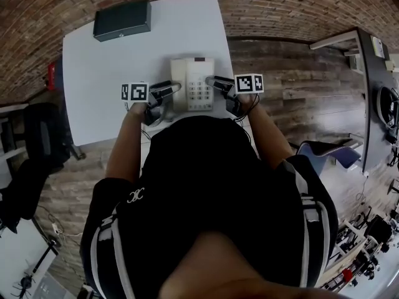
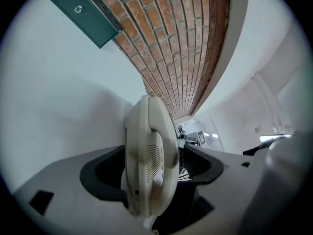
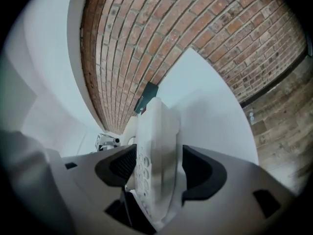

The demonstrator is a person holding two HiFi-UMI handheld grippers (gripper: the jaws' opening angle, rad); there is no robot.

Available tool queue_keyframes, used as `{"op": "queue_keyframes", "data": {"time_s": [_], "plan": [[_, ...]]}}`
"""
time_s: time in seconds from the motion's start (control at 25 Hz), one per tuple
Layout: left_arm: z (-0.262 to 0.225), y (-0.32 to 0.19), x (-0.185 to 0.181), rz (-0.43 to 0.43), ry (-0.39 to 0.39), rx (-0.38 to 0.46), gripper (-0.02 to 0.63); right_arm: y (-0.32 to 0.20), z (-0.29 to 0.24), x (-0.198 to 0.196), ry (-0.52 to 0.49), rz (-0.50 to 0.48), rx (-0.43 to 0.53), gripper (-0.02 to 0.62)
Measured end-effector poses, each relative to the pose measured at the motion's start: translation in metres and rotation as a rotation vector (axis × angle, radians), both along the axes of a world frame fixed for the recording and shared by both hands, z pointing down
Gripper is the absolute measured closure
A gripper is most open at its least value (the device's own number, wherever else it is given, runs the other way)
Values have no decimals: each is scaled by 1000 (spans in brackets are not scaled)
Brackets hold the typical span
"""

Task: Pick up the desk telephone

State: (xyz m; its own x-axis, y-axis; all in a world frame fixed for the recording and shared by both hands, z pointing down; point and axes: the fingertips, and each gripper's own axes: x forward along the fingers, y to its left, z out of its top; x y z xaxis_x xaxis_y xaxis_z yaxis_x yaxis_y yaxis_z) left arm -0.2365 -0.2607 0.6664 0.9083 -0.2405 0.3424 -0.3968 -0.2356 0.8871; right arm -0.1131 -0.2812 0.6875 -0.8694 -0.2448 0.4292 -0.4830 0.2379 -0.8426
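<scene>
The white surface fills the upper half of the head view, with a brick wall behind it. The desk telephone sits flat near its front edge, close in front of the person, which puts it within easy reach of both arms. A dark green box lies well apart at the far left corner and is not in the way.

The left tool and the right tool flank the telephone, one at each side. This looks like the setup for a two-sided lift, since the body seems too broad for one tool to carry level.

The head view gives that layout but not the gaps at the pads. Each gripper view shows them. The left tool's jaws stand wide apart with the telephone's handset side between them, and background shows through beside the right jaw, so nothing is clamped. The right tool's jaws are also spread, with the keypad edge between them and the pads just beside the casing, not squeezing it. The telephone is therefore framed but not yet gripped or lifted. Only the head view shows it lying square on the surface.
</scene>
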Motion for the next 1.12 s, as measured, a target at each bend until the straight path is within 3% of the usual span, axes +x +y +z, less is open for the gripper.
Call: {"op": "queue_keyframes", "data": {"time_s": [0.48,0.92,1.12], "plan": [[13,4,15,95,36,-96,255,-7,7,-18,-27,-53,-95,351],[12,9,14,109,14,-114,255,-6,10,-18,14,-72,-76,365],[-2,6,13,92,16,-74,255,-10,-5,-18,4,-65,-44,367]]}}
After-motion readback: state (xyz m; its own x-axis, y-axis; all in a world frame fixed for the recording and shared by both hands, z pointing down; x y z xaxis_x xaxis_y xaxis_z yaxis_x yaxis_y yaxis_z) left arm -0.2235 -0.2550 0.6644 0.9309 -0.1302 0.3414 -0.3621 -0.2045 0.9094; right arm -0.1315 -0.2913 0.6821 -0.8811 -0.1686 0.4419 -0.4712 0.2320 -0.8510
